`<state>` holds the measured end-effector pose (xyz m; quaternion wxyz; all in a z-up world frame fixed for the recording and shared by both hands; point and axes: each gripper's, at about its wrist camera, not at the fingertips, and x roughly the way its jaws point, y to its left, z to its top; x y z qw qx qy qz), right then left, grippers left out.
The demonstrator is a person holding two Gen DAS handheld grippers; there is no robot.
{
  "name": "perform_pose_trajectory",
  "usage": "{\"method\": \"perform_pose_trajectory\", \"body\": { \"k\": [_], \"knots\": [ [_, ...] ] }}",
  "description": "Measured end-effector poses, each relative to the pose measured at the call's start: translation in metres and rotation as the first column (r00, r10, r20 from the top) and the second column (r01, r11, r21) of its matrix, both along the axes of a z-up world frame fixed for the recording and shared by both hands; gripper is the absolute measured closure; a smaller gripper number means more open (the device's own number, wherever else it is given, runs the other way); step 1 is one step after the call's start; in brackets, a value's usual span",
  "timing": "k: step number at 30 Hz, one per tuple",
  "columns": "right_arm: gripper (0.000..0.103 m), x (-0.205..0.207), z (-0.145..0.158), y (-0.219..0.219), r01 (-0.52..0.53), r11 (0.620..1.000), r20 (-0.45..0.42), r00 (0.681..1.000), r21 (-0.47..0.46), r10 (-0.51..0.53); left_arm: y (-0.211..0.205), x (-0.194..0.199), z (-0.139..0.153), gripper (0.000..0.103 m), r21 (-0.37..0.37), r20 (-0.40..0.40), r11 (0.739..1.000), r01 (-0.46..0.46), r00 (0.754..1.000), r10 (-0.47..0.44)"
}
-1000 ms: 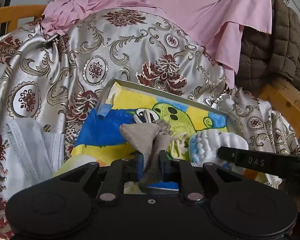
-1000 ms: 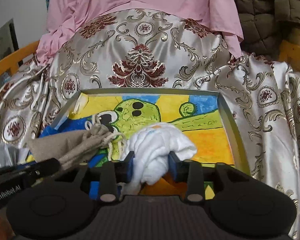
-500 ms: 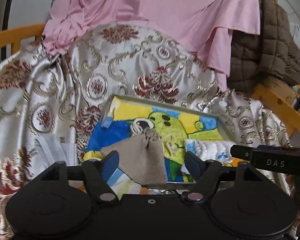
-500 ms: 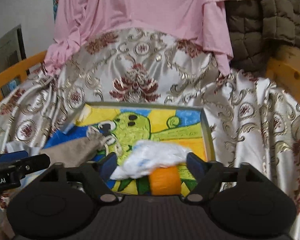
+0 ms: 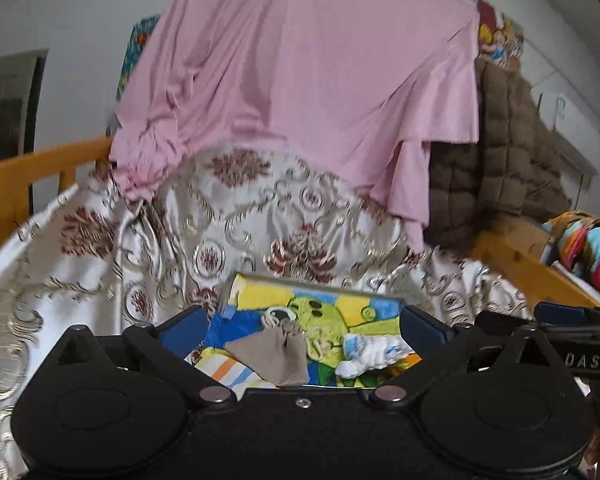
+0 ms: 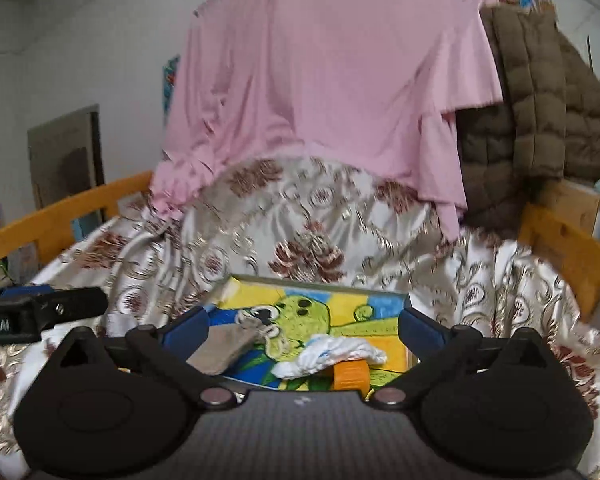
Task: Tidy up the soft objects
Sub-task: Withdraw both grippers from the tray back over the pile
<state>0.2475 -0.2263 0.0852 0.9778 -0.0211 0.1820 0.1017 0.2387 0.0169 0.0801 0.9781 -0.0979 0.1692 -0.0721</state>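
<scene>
Both tools stand wide open and empty above a bed: the left tool [image 5: 302, 326] frames a tan pouch [image 5: 274, 358], the right tool [image 6: 302, 326] a white cloth [image 6: 332, 354]. Both soft items lie inside a cartoon-printed tray [image 6: 320, 282], pouch at 9 o'clock, cloth at 3 o'clock, just beside each other, with an orange piece [image 6: 350, 374] touching the cloth's near edge. With the two items apparently placed, the step in hand looks like a clean retreat; drawing each tool straight back, jaws kept wide, should avoid snagging the pouch's drawstring [image 5: 270, 318] or dragging the cloth. Around the tray spreads a brocade cover [image 5: 204, 240]; a pink sheet [image 5: 300, 92] hangs at 12 o'clock, a brown quilted coat [image 5: 500, 168] at 2 o'clock. Wooden rails [image 6: 60, 212] flank the bed, limiting sideways swings.
</scene>
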Motion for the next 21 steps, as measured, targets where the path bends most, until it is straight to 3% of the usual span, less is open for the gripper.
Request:
{"method": "perform_pose_trajectory", "body": {
  "k": [7,14,21],
  "knots": [
    [0.000,-0.068,0.011,0.009,-0.016,1.000,0.105,0.994,-0.022,0.018,0.001,-0.062,0.016,0.001,0.009,0.080,1.000,0.007,0.997,-0.007],
    [0.000,-0.125,0.005,0.015,0.010,0.999,0.180,0.984,-0.041,-0.003,0.003,-0.117,0.008,0.001,0.027,0.114,1.000,-0.008,0.993,0.005],
    [0.000,-0.163,-0.013,0.025,0.000,0.998,0.182,0.983,-0.058,0.010,0.008,-0.164,-0.010,0.001,0.050,0.122,0.998,-0.024,0.992,0.018]
  ]
}}
